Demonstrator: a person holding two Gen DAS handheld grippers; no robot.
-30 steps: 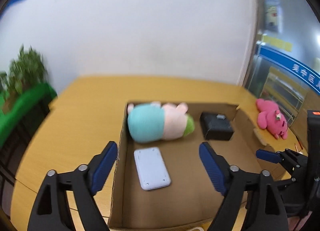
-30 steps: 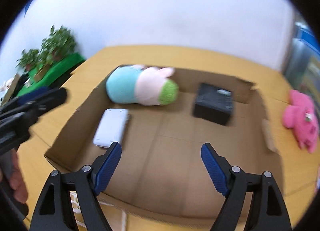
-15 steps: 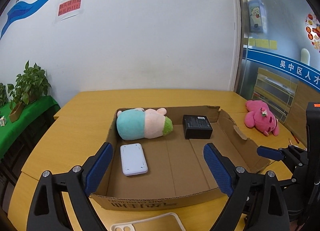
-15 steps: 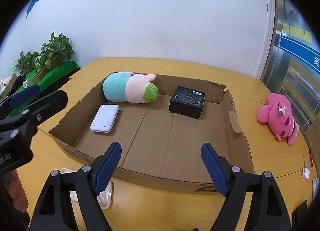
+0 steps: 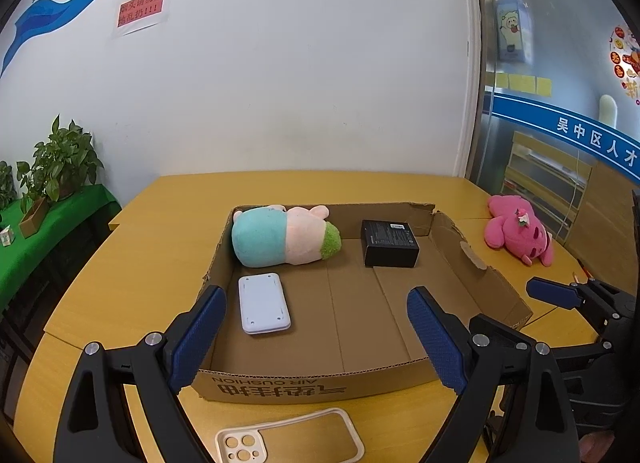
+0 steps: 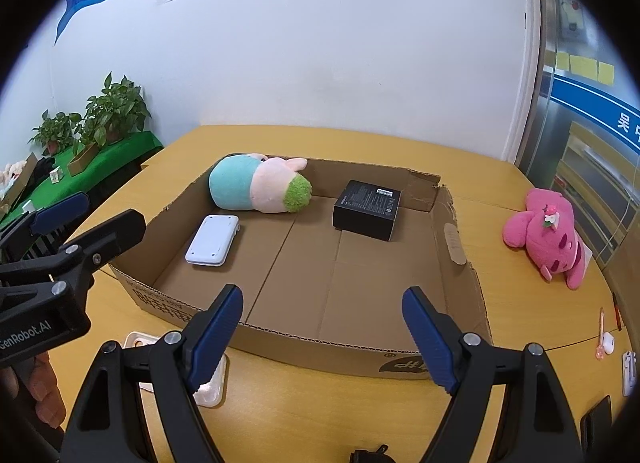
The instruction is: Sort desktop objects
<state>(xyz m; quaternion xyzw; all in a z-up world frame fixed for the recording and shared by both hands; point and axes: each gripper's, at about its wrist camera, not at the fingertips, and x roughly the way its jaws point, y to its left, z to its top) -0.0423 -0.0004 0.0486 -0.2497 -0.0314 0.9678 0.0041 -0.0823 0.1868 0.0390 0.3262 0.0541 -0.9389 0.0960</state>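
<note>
An open cardboard box [image 5: 320, 383] [image 6: 460, 247] lies on the yellow table. Inside are a teal-pink-green plush [image 5: 280, 237] [image 6: 256, 189], a black box [image 5: 390, 243] [image 6: 366, 203] and a white flat device [image 5: 264, 303] [image 6: 212, 241]. A pink plush [image 5: 516, 229] [image 6: 550, 229] lies on the table right of the box. A cream phone case [image 5: 288, 441] [image 6: 210, 383] lies in front of the box. My left gripper [image 5: 316, 343] is open and empty over the box's near wall. My right gripper [image 6: 322, 339] is open and empty, also at the near wall.
Potted plants [image 5: 60, 163] [image 6: 108, 111] stand on a green-covered side table at the left. Small items [image 6: 608, 339] lie at the table's right edge. A white wall is behind the table and a glass partition [image 5: 560, 143] at the right.
Both grippers have pulled back and up from over the box's inside to its near wall. The phone case has come into view. Both stay open and empty.
</note>
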